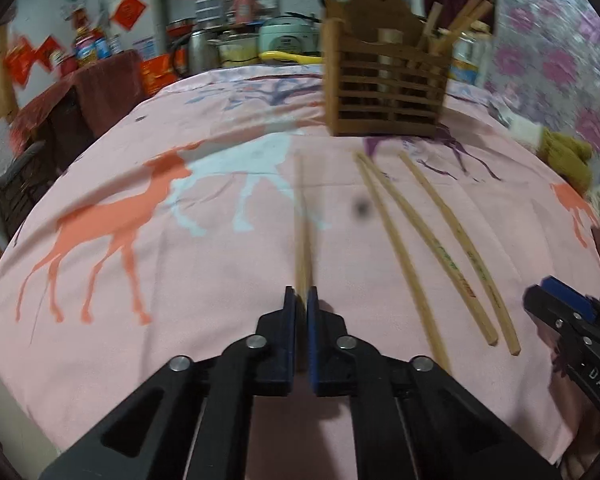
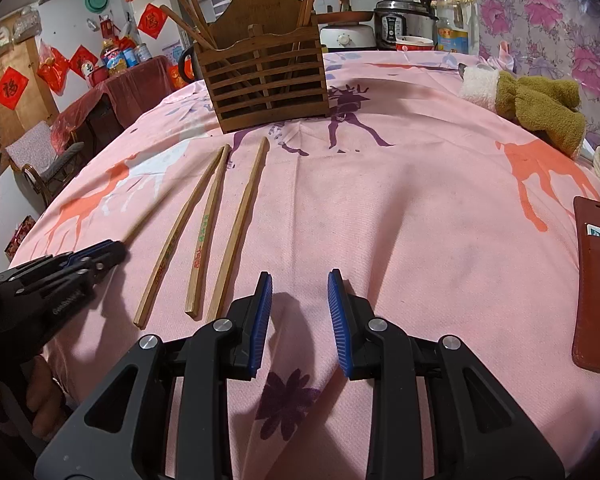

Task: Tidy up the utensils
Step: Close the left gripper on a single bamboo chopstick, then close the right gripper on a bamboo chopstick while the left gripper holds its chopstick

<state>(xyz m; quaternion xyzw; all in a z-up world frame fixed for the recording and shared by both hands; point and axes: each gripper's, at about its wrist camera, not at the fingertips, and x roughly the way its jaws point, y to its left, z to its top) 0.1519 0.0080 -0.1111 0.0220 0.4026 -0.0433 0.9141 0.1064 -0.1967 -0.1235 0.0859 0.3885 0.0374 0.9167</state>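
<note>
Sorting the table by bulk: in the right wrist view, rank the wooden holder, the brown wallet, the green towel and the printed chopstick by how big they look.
1. Wooden holder
2. Green towel and brown wallet: look alike; the wallet is cut off by the frame edge and nearer the camera, so unranked.
3. Printed chopstick: long but thinnest.

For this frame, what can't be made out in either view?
- Left wrist view: the held wooden chopstick is motion-blurred, so whether it is one stick or two is unclear; the shut left gripper hides its near end.
- Left wrist view: the right gripper is cut off by the edge.
- Both views: contents low inside the slatted wooden utensil holder are hidden behind its slats.
</note>
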